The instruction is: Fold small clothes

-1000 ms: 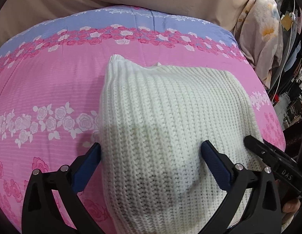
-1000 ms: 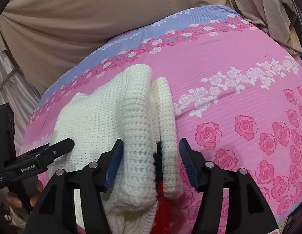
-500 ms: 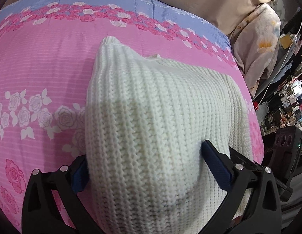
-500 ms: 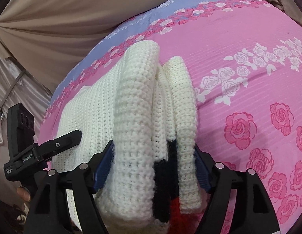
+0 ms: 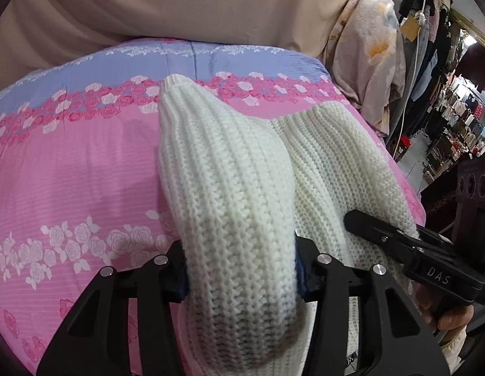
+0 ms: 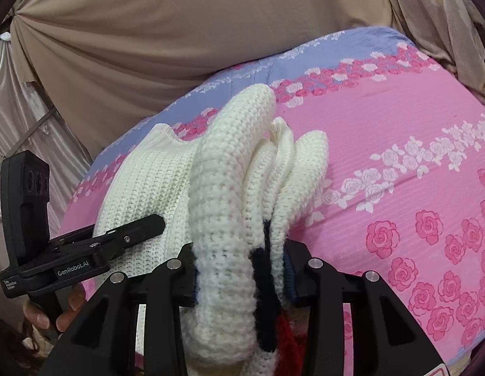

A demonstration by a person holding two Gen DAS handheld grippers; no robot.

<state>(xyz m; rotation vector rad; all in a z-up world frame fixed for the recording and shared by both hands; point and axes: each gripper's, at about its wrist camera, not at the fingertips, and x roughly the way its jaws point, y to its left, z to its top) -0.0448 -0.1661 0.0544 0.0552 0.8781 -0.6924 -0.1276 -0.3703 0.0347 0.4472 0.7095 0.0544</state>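
Note:
A cream knitted sweater [image 5: 229,194] lies on the pink floral bedsheet [image 5: 70,163], its near edge bunched and lifted. My left gripper [image 5: 240,275] is shut on a thick fold of the sweater. In the right wrist view my right gripper [image 6: 240,277] is shut on another bunched fold of the sweater [image 6: 223,206], which shows a black and red part [image 6: 267,285] by the jaws. Each gripper shows in the other's view: the right one [image 5: 399,244] and the left one [image 6: 95,247].
A beige curtain [image 5: 179,3] hangs behind the bed. A floral cloth [image 5: 367,47] hangs at the bed's far right corner. Shop shelves and hanging clothes [image 5: 455,119] stand beyond the bed's right edge. The sheet's blue band [image 6: 336,50] runs along the far edge.
Both grippers have closed from open onto bunched folds of the sweater and lifted its near edge, so the flat sweater now stands up in ridges.

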